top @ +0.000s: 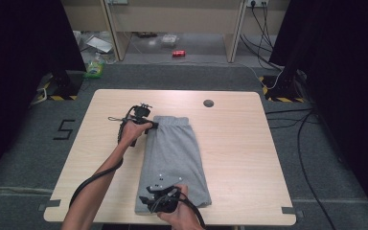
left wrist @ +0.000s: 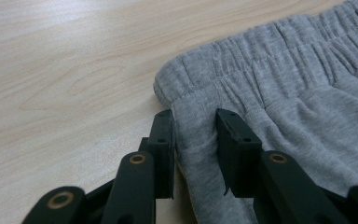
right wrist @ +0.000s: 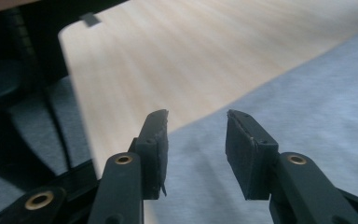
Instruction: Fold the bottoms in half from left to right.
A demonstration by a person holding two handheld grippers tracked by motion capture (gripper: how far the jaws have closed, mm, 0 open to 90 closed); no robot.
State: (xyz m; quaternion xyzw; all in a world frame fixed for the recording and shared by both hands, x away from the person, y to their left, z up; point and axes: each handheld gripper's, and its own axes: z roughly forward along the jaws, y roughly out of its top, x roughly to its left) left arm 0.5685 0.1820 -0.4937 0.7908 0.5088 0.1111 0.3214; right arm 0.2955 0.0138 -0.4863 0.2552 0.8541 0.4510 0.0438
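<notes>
Grey shorts (top: 175, 153) lie folded lengthwise on the wooden table (top: 239, 143), elastic waistband at the far end. My left gripper (top: 149, 125) is at the waistband's left corner. In the left gripper view its jaws (left wrist: 195, 114) pinch a raised fold of the shorts (left wrist: 307, 93) just below the waistband. My right gripper (top: 146, 201) is at the near left hem. In the right gripper view it (right wrist: 196, 114) stands open, hovering just above the grey cloth (right wrist: 307, 116) at its edge, with nothing between the pads.
A round cable hole (top: 208, 103) sits in the table's far side. The table's near left corner and edge (right wrist: 70, 56) lie close to my right gripper. On the floor beyond are a red can (top: 178, 53), a green packet (top: 94, 68) and cables (top: 306, 143) at the right.
</notes>
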